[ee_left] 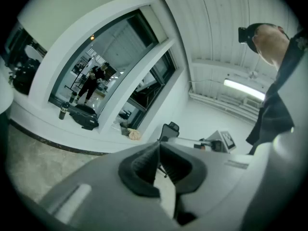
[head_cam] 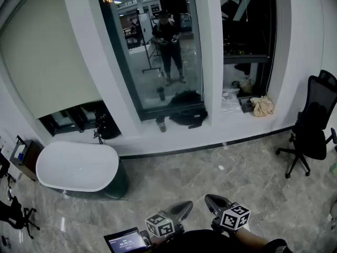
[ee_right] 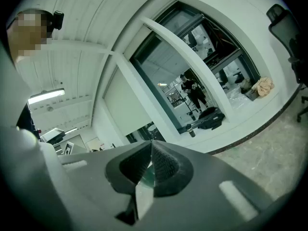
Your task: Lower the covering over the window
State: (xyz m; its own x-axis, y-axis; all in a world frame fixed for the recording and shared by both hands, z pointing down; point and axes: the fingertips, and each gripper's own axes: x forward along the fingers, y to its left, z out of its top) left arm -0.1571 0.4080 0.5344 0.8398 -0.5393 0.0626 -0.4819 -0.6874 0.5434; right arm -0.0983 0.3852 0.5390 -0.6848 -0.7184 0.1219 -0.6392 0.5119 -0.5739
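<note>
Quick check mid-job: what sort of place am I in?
Probably an office or studio interior: tall reflective windows above a deep sill, a partly lowered roller blind on the left one, and a black office chair.

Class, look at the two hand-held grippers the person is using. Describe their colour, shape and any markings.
The left hand-held gripper and the right hand-held gripper match. Each has a smooth grey body that tapers to two pointed jaws lined with black ribbed pads. Each also carries a white cube printed with black square markers, on the left and on the right.
</note>
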